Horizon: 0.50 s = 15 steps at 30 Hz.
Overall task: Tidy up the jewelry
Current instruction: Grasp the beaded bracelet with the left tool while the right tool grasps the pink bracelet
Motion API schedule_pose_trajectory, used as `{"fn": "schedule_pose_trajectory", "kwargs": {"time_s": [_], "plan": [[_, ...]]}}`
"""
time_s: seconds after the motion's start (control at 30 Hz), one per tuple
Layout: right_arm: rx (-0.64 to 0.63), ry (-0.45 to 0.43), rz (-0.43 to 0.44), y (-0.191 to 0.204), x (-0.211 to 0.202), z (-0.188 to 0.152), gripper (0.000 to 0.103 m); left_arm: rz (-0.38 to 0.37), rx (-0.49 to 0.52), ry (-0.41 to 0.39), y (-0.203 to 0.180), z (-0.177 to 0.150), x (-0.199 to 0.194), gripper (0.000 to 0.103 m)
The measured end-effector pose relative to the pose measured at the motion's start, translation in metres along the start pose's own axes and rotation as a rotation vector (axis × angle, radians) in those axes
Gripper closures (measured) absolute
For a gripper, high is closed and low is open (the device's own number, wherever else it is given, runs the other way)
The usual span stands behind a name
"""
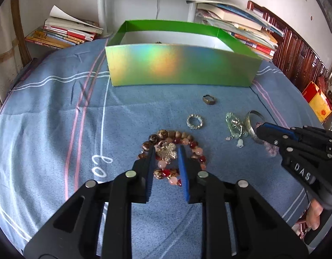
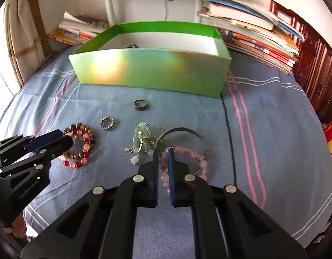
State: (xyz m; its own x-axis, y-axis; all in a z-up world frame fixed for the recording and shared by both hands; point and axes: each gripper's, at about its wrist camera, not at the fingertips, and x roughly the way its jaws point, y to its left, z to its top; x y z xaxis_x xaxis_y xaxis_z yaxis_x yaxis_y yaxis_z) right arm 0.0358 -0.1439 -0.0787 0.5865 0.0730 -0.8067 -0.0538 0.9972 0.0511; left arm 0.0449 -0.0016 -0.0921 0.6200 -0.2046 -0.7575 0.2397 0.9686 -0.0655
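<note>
Pointing steeply down at the blue striped bedsheet [image 1: 47, 112], both tools work side by side. The left hand-held gripper [image 1: 166, 151] has its blue-padded fingers narrowed around a sparkly rhinestone brooch [image 1: 167, 152] lying on a coiled bracelet of brown, red and pink beads [image 1: 176, 139]; whether the pads actually press on the brooch cannot be told. The right hand-held gripper [image 2: 163, 153] is nearly closed, its pads pinching a strand of the pale pink bead bracelet [image 2: 198, 159], which lies on the sheet beside a thin silver bangle [image 2: 181, 130]. In the left view the right tool enters low from the right edge, with fingertips of the person's hand [image 1: 315, 214] showing under it.

Still on the sheet between the tools and the shiny green open box [image 2: 153, 73] lie a dark metal ring [image 2: 141, 104], a small crystal bead ring [image 2: 107, 123] and a pale green jade charm cluster [image 2: 142, 138]. Stacks of books [image 2: 258, 34] sit behind the box.
</note>
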Motion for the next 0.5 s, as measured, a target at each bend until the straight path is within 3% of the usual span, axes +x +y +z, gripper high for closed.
{"fn": "schedule_pose_trajectory", "kwargs": {"time_s": [0.23, 0.37, 0.5], "plan": [[0.081, -0.022, -0.074, -0.033, -0.013, 0.002, 0.093, 0.008, -0.002, -0.013, 0.006, -0.001, -0.007, 0.082], [0.162, 0.013, -0.119, -0.063, -0.005, -0.001, 0.085, 0.008, -0.006, -0.013, 0.007, -0.001, -0.008, 0.082], [0.197, 0.046, -0.104, -0.074, 0.006, -0.005, 0.082, 0.009, -0.008, -0.013, 0.007, 0.0, -0.008, 0.082]]}}
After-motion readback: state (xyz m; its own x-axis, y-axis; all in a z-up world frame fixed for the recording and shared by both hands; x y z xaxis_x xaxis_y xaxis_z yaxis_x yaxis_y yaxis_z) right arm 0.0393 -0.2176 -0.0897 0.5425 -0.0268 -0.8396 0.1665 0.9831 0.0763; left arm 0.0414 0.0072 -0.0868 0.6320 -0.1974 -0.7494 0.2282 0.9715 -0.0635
